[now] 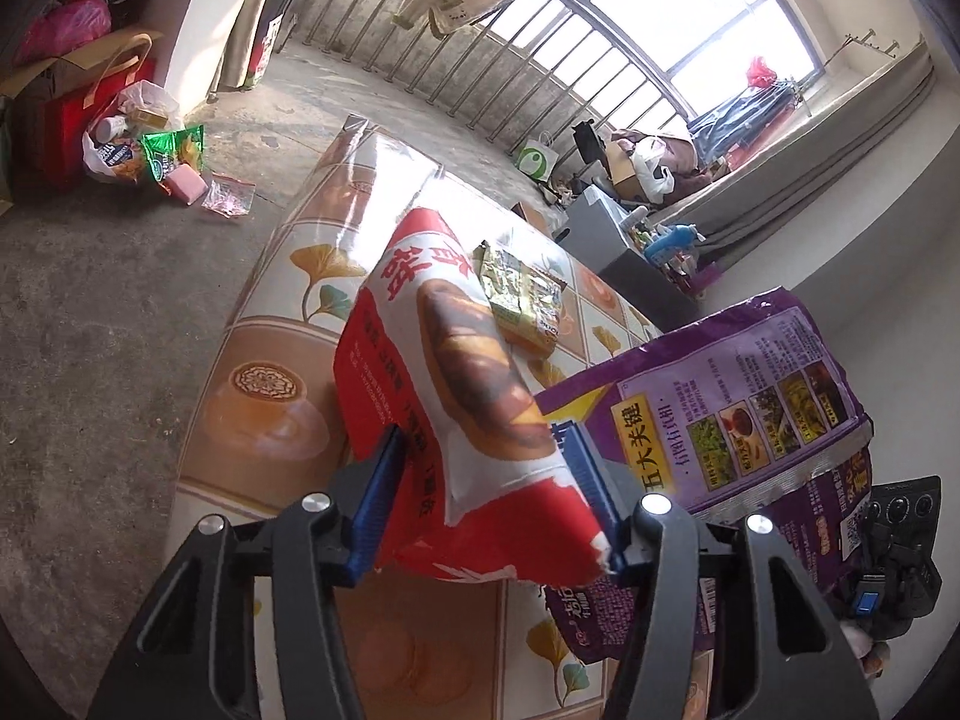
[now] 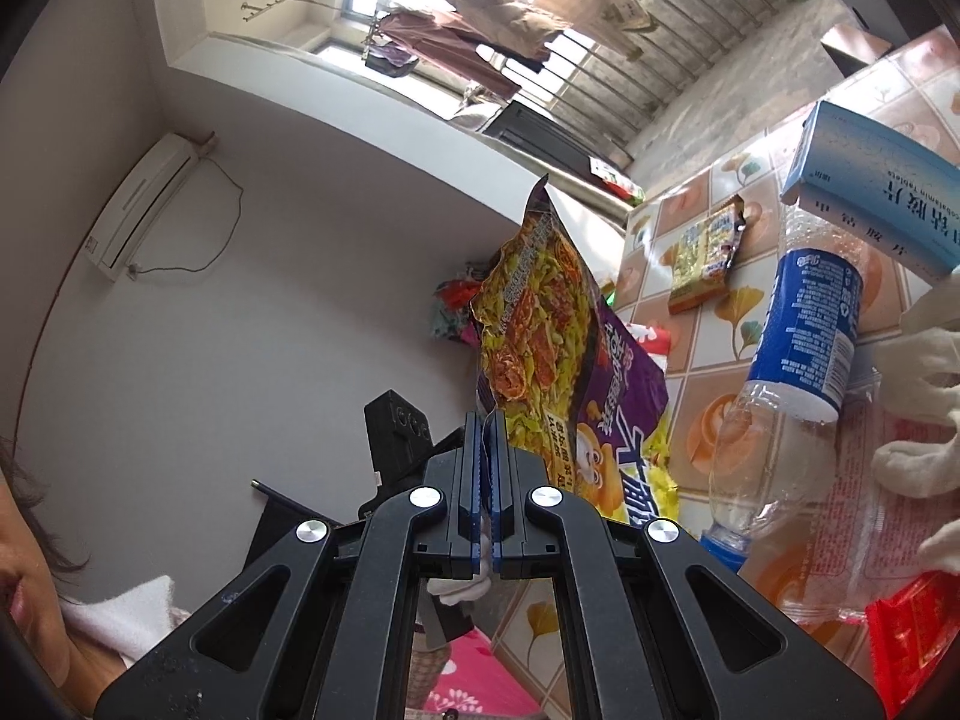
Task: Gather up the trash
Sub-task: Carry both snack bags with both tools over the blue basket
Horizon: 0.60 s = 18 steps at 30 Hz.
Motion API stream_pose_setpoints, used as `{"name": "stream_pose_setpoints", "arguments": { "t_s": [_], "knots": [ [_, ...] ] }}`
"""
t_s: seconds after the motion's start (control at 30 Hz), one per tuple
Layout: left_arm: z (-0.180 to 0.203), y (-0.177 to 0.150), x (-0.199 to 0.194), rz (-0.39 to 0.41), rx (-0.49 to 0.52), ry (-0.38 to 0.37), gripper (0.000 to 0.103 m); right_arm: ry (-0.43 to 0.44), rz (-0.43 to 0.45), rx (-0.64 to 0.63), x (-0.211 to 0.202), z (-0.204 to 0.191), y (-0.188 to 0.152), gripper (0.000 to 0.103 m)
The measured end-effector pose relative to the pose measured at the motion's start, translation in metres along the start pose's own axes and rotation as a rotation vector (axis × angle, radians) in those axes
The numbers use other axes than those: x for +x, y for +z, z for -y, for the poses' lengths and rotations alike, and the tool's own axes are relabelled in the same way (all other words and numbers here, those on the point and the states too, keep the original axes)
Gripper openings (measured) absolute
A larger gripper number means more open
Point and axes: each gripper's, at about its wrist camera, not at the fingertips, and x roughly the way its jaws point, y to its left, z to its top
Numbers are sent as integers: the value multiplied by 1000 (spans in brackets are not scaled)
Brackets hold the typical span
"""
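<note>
Red-and-white snack bag (image 1: 456,420): between the blue pads of the left gripper (image 1: 486,492), pinched, raised above the tiled-pattern tabletop (image 1: 288,324). Purple noodle bag (image 2: 558,348): clamped in the fully closed right gripper (image 2: 485,480), upright. Readable print: "五大关键". Small yellow packet (image 1: 525,300): farther on the tabletop.

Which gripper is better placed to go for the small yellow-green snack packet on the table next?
Neither is free. The left gripper faces the yellow-green snack packet but grips the red and white bag; the right gripper pinches the purple bag.
</note>
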Motion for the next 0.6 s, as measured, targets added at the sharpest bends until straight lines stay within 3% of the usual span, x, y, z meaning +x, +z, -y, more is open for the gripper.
{"name": "stream_pose_setpoints", "arguments": {
  "t_s": [0.13, 0.33, 0.47, 0.6],
  "knots": [
    [2, 0, -14, 45, 53, 55, 23, 17, 41, -30, -11, -11, 2, 1],
    [16, 5, -56, 139, 92, 79, 20, 56, 131, -71, -46, -27, 5, 1],
    [53, 13, -83, 206, 157, 38, 19, 69, 225, -103, -85, -38, 7, 1],
    [115, 21, -90, 235, 267, -70, 19, 38, 372, -159, -146, -50, 3, 1]
  ]
}}
